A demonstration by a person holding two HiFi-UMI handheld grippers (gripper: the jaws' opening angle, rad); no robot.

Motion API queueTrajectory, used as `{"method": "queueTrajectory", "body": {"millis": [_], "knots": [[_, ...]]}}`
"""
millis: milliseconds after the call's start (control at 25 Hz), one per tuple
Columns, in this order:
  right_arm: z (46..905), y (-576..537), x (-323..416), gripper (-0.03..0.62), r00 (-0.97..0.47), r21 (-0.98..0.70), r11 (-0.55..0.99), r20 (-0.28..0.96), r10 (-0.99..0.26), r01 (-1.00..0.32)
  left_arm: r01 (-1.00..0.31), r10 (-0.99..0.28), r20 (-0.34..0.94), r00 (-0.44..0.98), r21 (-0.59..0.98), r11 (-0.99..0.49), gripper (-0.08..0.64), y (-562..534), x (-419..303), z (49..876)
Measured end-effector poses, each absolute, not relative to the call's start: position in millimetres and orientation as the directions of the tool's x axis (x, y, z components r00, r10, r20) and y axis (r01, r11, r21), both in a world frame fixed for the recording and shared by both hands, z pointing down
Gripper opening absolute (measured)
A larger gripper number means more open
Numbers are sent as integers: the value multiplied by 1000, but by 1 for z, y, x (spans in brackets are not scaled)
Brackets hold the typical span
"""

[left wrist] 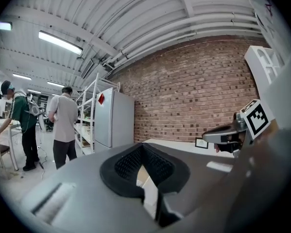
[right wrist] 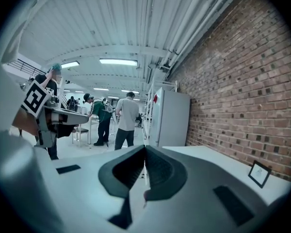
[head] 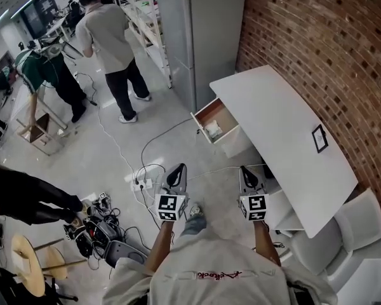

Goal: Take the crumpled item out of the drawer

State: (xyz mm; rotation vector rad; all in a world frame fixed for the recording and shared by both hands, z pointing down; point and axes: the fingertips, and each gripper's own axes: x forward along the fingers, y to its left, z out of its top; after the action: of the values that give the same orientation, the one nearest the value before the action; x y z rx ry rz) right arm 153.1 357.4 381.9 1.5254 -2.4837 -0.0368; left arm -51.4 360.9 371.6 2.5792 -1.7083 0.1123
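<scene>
1. The drawer (head: 220, 112) is pulled open from the near end of the white table (head: 286, 129), which stands along the brick wall (head: 330, 37).
2. The crumpled item (head: 213, 130) lies inside the drawer, towards its front edge. It is pale and small in the head view, perhaps paper or cloth; I cannot tell which.
3. The left gripper (head: 177, 169) is held over the floor, well short of the drawer. In the left gripper view its jaws (left wrist: 143, 152) are closed together with nothing between them.
4. The right gripper (head: 247, 170) hangs beside the table's edge, also apart from the drawer. Its jaws (right wrist: 145, 152) are closed tight and empty.
5. The crumpled item lies ahead of and between the two grippers, and neither touches it.
6. A small picture frame (head: 319, 138) sits on the table near the wall.
</scene>
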Motion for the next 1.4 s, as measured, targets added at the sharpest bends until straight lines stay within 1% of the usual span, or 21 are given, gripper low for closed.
{"method": "queueTrajectory", "body": {"millis": [360, 680, 920, 1400], "knots": [[377, 236, 115, 12, -447, 131, 475, 198, -872, -870, -910, -905, 113, 411, -12, -415, -9, 242, -79, 372], [383, 156, 90, 12, -430, 139, 459, 198, -881, -877, -901, -894, 119, 432, 7, -434, -9, 159, -101, 377], [388, 127, 84, 12, -414, 131, 444, 202, -887, -887, -890, -885, 105, 454, -3, -456, -9, 123, -108, 378], [401, 111, 80, 12, -426, 112, 459, 233, -874, -881, -885, -876, 142, 462, 13, -465, -9, 105, -105, 389]]}}
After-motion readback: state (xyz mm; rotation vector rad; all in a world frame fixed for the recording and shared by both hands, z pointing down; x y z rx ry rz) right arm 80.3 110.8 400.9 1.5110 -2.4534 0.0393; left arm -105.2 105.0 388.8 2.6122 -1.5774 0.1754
